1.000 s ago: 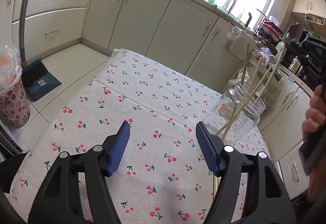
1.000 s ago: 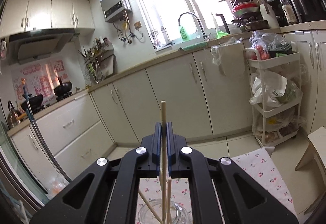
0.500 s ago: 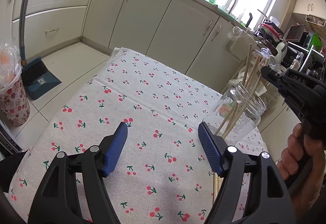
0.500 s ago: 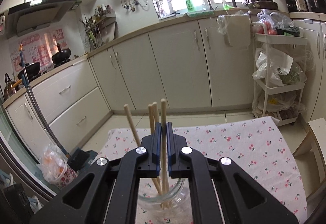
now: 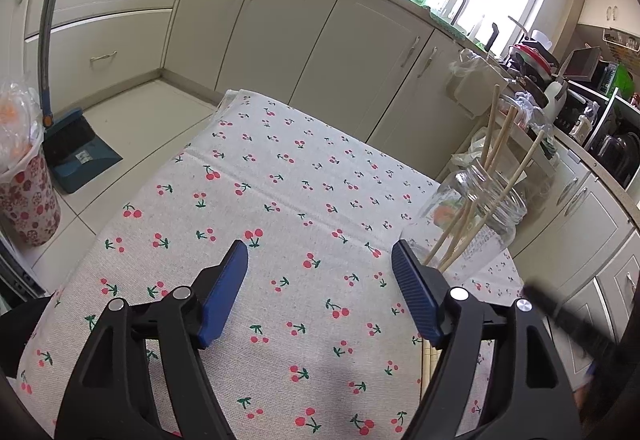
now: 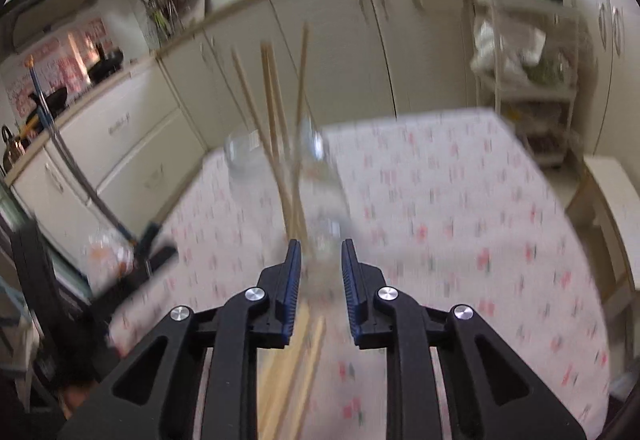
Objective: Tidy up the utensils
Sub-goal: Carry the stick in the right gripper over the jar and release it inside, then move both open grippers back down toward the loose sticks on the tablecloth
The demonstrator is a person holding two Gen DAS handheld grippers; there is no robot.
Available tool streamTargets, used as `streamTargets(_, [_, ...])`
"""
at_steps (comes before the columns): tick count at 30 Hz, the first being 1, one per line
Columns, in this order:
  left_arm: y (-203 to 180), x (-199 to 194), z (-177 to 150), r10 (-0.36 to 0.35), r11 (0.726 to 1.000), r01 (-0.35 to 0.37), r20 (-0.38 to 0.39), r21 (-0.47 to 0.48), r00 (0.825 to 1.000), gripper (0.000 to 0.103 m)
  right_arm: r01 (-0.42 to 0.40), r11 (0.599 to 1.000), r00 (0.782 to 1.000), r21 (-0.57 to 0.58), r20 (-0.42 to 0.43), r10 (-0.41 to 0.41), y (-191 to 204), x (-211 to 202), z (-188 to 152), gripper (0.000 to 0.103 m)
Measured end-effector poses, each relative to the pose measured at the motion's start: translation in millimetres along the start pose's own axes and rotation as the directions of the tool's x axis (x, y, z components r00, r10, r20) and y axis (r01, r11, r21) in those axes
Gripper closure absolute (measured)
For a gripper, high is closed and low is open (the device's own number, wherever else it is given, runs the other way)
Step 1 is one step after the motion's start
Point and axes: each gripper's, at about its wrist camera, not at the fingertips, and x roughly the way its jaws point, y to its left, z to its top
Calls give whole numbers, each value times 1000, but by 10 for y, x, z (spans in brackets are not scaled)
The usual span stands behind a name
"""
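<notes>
Your counter (image 5: pixel 280 199), under its cherry cloth, carries the glass jar (image 5: pixel 476 215) near its far edge, with 4 chopsticks (image 5: pixel 496 143) standing in it. More loose chopsticks (image 6: pixel 296 352) lie flat on the cloth just short of the jar, under your right hand-held gripper (image 6: pixel 320 260), which is partly open and holds nothing. Bring it down squarely over 1 stick and close at mid-length. Your left hand-held gripper (image 5: pixel 320 276) hovers wide open, empty, beside the jar.
</notes>
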Motion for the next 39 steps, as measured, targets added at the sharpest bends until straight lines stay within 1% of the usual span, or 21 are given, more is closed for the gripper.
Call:
streamTargets(3, [-8, 1, -5, 4, 1000, -4, 1, 4, 1000, 31, 4, 1000, 996, -10, -93, -5, 16, 95, -280, 82])
streamTargets(6, [-19, 23, -7, 7, 1000, -7, -10, 9, 1000, 31, 14, 1000, 990, -23, -139, -18, 57, 170, -403, 83])
streamTargets(9, [-19, 34, -10, 10, 1000, -10, -14, 9, 1000, 30, 37, 997, 985, -66, -166, -47, 164, 228, -465, 84])
streamTargets(12, [-31, 37, -15, 12, 1000, -12, -20, 17, 1000, 30, 59, 992, 983, -112, -166, -78, 187, 244, -454, 87])
streamTargets(14, [-98, 30, -24, 13, 998, -11, -39, 58, 999, 30, 77, 989, 982, -128, -164, -98, 171, 241, -444, 87])
streamTargets(16, [-222, 41, -86, 20, 992, -7, -100, 128, 995, 30, 97, 985, 980, -142, -161, -119, 131, 234, -428, 91])
streamTargets(17, [-295, 44, -151, 12, 986, 13, -147, 163, 989, 30, 102, 985, 980, -141, -158, -124, 87, 219, -427, 91])
streamTargets(19, [-430, 28, -286, -2, 972, 52, -213, 229, 977, 30, 105, 985, 980, -136, -154, -126, 6, 201, -423, 92])
streamTargets(20, [-485, 20, -330, -2, 965, 61, -227, 255, 974, 30, 108, 985, 980, -137, -151, -129, -25, 189, -421, 92])
streamTargets(22, [-603, 30, -421, 13, 949, 66, -249, 307, 969, 30, 99, 986, 982, -134, -149, -119, -70, 172, -419, 92])
streamTargets(27, [-740, 152, -508, 65, 932, 48, -297, 359, 953, 30, 64, 993, 985, -101, -154, -79, -142, 155, -406, 92])
streamTargets(30, [-777, 173, -549, 91, 919, 41, -310, 392, 946, 30, 46, 995, 986, -87, -156, -60, -163, 154, -398, 92])
streamTargets(32, [-797, 180, -560, 116, 910, 24, -310, 414, 944, 30, 38, 996, 986, -80, -158, -50, -173, 153, -396, 92])
streamTargets(34, [-841, 184, -580, 155, 895, -6, -298, 446, 942, 30, 34, 996, 986, -84, -160, -48, -173, 152, -397, 92])
streamTargets(36, [-844, 211, -572, 184, 892, -31, -299, 450, 936, 30, 32, 995, 986, -90, -162, -46, -172, 152, -395, 92])
streamTargets(38, [-832, 214, -568, 193, 893, -42, -297, 449, 935, 30, 28, 995, 986, -93, -164, -43, -175, 157, -388, 92])
streamTargets(39, [-830, 215, -570, 213, 889, -63, -290, 453, 933, 30, 27, 995, 985, -98, -164, -43, -173, 163, -385, 92])
